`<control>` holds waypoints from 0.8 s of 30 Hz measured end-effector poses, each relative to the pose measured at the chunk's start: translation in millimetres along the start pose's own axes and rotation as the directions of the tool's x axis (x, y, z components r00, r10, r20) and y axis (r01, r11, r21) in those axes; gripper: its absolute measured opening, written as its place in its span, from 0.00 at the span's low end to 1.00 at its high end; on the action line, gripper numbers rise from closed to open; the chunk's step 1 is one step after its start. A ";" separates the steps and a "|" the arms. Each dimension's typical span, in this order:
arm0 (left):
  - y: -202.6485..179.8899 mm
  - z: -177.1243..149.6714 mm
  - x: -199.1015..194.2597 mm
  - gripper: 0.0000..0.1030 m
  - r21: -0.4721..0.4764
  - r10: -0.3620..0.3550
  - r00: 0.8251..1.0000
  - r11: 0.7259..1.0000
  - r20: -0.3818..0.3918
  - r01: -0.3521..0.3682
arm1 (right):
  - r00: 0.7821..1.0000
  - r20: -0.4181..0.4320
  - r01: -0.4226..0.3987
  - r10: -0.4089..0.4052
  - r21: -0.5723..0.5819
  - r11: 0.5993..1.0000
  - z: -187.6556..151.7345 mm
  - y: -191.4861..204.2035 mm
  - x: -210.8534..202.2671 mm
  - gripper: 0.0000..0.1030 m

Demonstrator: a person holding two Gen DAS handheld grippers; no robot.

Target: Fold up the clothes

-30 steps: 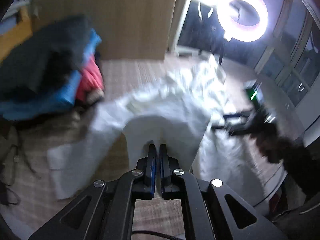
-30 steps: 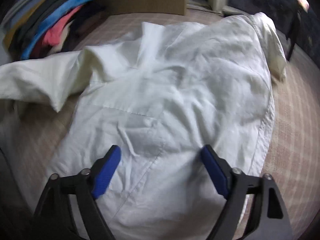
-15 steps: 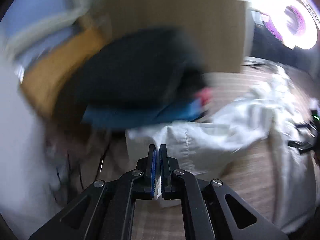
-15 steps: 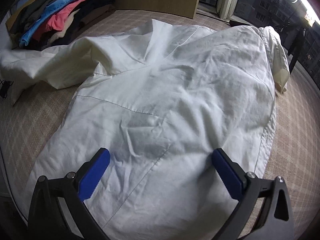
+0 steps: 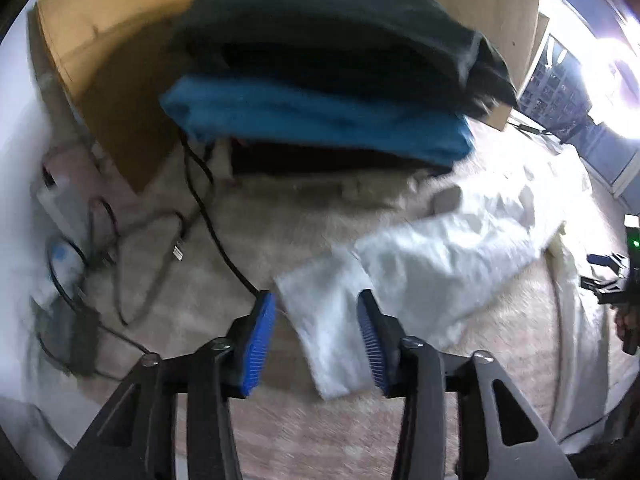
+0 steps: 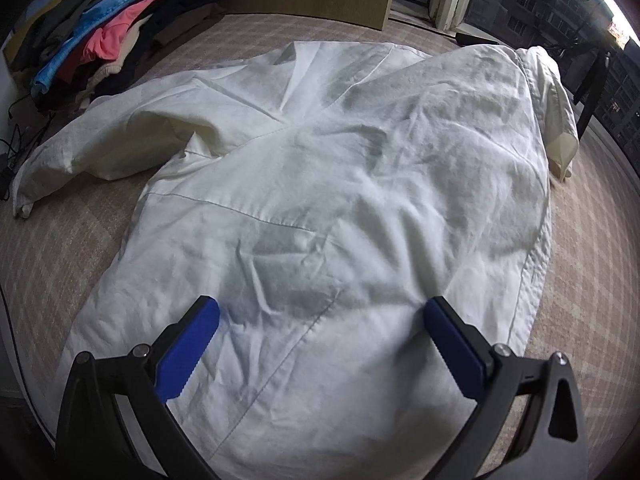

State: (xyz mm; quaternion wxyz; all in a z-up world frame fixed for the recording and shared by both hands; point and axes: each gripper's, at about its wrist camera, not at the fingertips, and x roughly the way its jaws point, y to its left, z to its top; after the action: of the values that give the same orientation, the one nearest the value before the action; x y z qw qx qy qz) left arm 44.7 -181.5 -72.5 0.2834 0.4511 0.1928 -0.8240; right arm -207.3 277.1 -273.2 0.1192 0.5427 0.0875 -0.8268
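A white shirt (image 6: 328, 184) lies spread over the checked surface. Its left sleeve (image 6: 92, 148) stretches out toward the clothes pile. In the left wrist view that sleeve's cuff end (image 5: 332, 320) lies flat between the blue pads of my left gripper (image 5: 316, 328), whose jaws are opening; the pads stand apart from the cloth. My right gripper (image 6: 320, 340) hovers wide open over the shirt's lower body, nothing between its fingers. The right gripper (image 5: 612, 280) also shows small at the far right edge of the left wrist view.
A stack of folded clothes (image 5: 328, 92), dark on top and blue below, sits beyond the sleeve against a wooden panel (image 5: 120, 40). Black cables (image 5: 200, 208) and a power strip (image 5: 60, 200) lie left of it. A bright ring light (image 5: 624, 80) glares at the right.
My left gripper carried the sleeve out to the left and down, then released it; its jaws went from shut to apart. The right gripper widened slightly and stayed over the shirt.
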 end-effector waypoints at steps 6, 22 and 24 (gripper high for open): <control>-17.1 10.0 45.3 0.44 0.258 -0.007 0.993 0.965 -0.121 0.038 | 1.000 0.007 0.008 -0.008 0.021 1.000 0.3 -2.2 1.1 1.00; -21.9 34.1 30.2 0.04 0.250 -0.155 0.986 0.954 -0.062 0.166 | 0.999 -0.036 0.014 -0.013 0.037 0.999 -6.6 13.1 -2.2 1.00; -14.3 40.8 2.5 0.04 0.234 -0.131 0.991 0.964 0.004 0.126 | 0.998 -0.054 0.014 -0.012 0.036 0.999 -2.6 14.7 -0.1 1.00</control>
State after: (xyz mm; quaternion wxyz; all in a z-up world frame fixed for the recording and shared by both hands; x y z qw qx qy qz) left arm 8.6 -194.7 -52.6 0.1762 0.4600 0.1206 -0.8619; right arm -200.7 263.8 -274.4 0.1013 0.5665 0.0791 -0.8140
